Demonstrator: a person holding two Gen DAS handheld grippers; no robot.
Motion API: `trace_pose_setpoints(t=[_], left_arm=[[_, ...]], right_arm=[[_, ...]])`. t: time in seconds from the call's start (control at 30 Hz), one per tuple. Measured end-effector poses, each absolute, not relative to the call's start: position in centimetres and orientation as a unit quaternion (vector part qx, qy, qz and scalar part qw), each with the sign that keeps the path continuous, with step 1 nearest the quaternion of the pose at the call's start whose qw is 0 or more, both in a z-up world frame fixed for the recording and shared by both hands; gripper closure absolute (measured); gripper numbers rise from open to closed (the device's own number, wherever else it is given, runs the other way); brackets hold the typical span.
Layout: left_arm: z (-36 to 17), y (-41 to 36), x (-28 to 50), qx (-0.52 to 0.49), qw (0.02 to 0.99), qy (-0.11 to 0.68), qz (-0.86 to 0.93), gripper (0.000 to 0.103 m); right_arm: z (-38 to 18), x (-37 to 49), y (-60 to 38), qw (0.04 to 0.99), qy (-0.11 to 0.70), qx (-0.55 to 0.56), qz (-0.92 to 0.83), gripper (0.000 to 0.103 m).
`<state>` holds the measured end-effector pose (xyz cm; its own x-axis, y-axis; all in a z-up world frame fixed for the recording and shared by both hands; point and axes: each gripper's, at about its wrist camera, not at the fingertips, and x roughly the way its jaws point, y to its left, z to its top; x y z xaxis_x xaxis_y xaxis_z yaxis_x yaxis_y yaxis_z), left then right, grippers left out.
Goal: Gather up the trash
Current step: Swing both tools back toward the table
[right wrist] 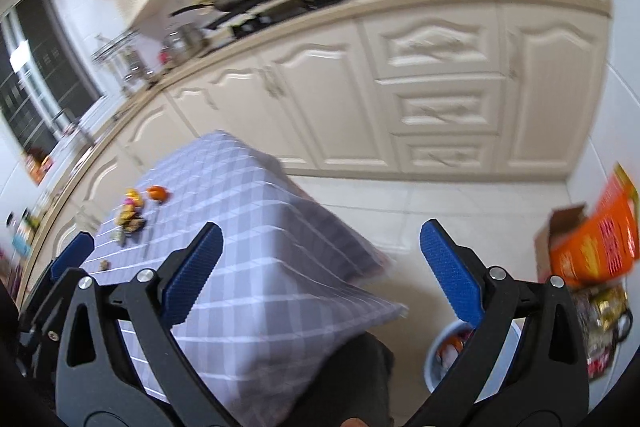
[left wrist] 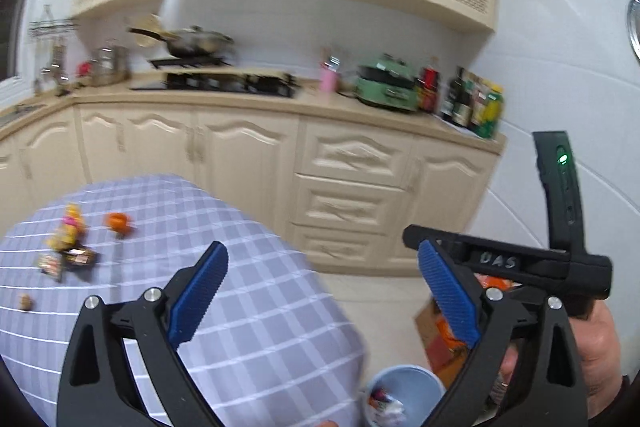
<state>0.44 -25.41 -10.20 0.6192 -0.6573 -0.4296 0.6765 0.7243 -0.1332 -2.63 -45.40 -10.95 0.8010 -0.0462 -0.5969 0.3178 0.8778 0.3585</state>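
Note:
Trash lies on a table with a checked lilac cloth [left wrist: 248, 291]: an orange peel [left wrist: 118, 221], yellow and dark wrappers [left wrist: 68, 243] and a small brown scrap [left wrist: 26, 303]. The same pile shows in the right wrist view [right wrist: 132, 213]. A light blue bin [left wrist: 404, 393] with some trash in it stands on the floor by the table; it also shows in the right wrist view [right wrist: 444, 351]. My left gripper [left wrist: 324, 259] is open and empty above the table's near corner. My right gripper [right wrist: 320, 239] is open and empty, held to the right of the left one [left wrist: 500, 259].
Cream kitchen cabinets [left wrist: 344, 183] and a counter with a stove, pan, green appliance and bottles run behind the table. An orange cardboard box [right wrist: 592, 239] and packaged goods [right wrist: 600, 311] sit on the tiled floor at the right wall.

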Motion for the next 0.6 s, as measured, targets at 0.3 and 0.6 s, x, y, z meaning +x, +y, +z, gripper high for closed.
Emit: trace_pose_setpoints(t=[0.3,0.6], left_arm=[[-9.1,-15.2,5.0,-0.005,0.942,0.214,-0.259,0.007],[-11.0,-4.8,8.8,-0.015,0.960,0.238,-0.148,0.007]], right_arm=[[-8.5,4.8,-37.8,0.936,0.306,0.175,-0.019,0.006],[-10.1,10.9,-31.2,0.927,0.342,0.151,0.033,0.006]])
